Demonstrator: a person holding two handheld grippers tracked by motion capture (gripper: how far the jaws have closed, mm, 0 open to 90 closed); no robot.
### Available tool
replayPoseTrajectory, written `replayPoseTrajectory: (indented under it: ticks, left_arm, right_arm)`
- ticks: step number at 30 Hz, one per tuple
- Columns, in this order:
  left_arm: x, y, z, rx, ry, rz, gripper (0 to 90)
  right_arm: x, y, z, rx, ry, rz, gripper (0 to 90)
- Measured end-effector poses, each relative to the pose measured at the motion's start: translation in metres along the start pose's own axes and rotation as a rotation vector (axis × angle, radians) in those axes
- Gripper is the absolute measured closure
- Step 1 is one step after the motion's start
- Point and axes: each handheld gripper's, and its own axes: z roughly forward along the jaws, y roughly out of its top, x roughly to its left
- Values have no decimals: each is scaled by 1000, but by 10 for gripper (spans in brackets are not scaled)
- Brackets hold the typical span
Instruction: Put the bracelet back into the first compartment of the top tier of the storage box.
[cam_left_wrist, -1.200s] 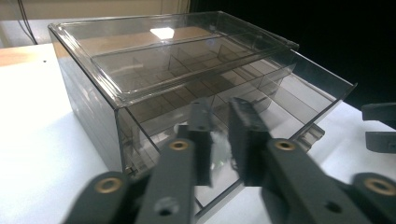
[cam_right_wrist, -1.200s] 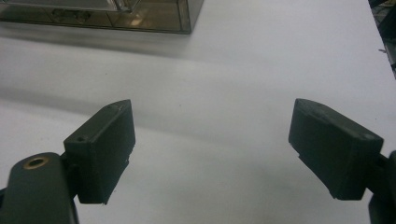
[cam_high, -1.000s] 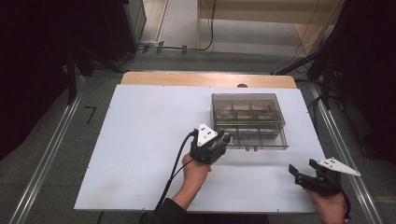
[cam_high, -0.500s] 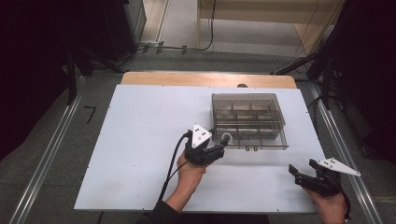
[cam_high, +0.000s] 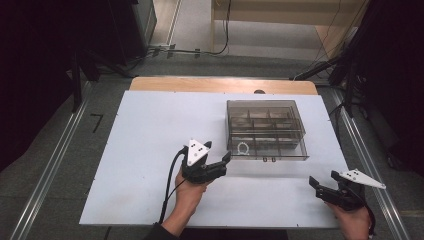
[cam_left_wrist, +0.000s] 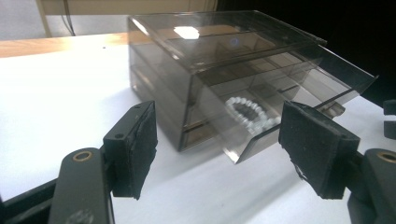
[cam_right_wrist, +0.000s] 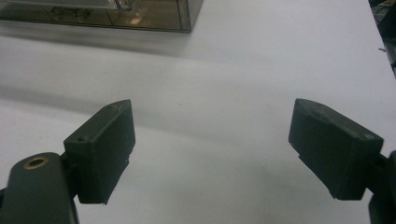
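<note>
A smoky clear compartment box (cam_high: 265, 129) stands on the white tabletop (cam_high: 145, 145), right of the middle. In its near-left part lies a white bead ring (cam_high: 243, 148). My left gripper (cam_high: 218, 151) hovers just left of the box's near-left corner, open and empty, pointing at it. In the left gripper view the box (cam_left_wrist: 219, 60) has a low drawer slid out with the bead ring (cam_left_wrist: 250, 114) in it, beyond my open left gripper (cam_left_wrist: 219, 149). My right gripper (cam_high: 322, 179) is near the table's front right corner, open over bare tabletop (cam_right_wrist: 212, 144).
The box's near corner (cam_right_wrist: 140, 16) lies at the far top of the right gripper view. A wooden strip (cam_high: 225, 85) borders the table's far edge. Metal rails (cam_high: 50, 170) run along both sides on the floor. Cables trail behind the table.
My left gripper has drawn back to the left and slightly toward the person, away from the box front. The right gripper has stayed where it was.
</note>
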Motion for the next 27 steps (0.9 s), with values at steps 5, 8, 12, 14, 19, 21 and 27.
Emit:
replayPoseTrajectory:
  ticks: [5, 8, 12, 14, 19, 21, 27]
  left_arm:
    - [10, -5, -13, -4, 24, 6, 268]
    - [18, -10, -23, -3, 39, -4, 267]
    - [34, -18, -37, -2, 68, -30, 267]
    - [41, -22, -43, 2, 88, -33, 267]
    - [57, -28, -58, 2, 128, -41, 265]
    - [62, -30, -64, 4, 139, -44, 265]
    - [74, -37, -79, 2, 173, -60, 264]
  right_arm:
    - [0, 0, 0, 1, 1, -1, 135]
    - [0, 0, 0, 0, -2, 3, 135]
    - [0, 0, 0, 2, -2, 3, 135]
    - [0, 0, 0, 1, -1, 1, 135]
    - [1, 0, 0, 4, -2, 5, 135]
    - [1, 0, 0, 3, -2, 5, 135]
    - [0, 0, 0, 3, -2, 5, 135]
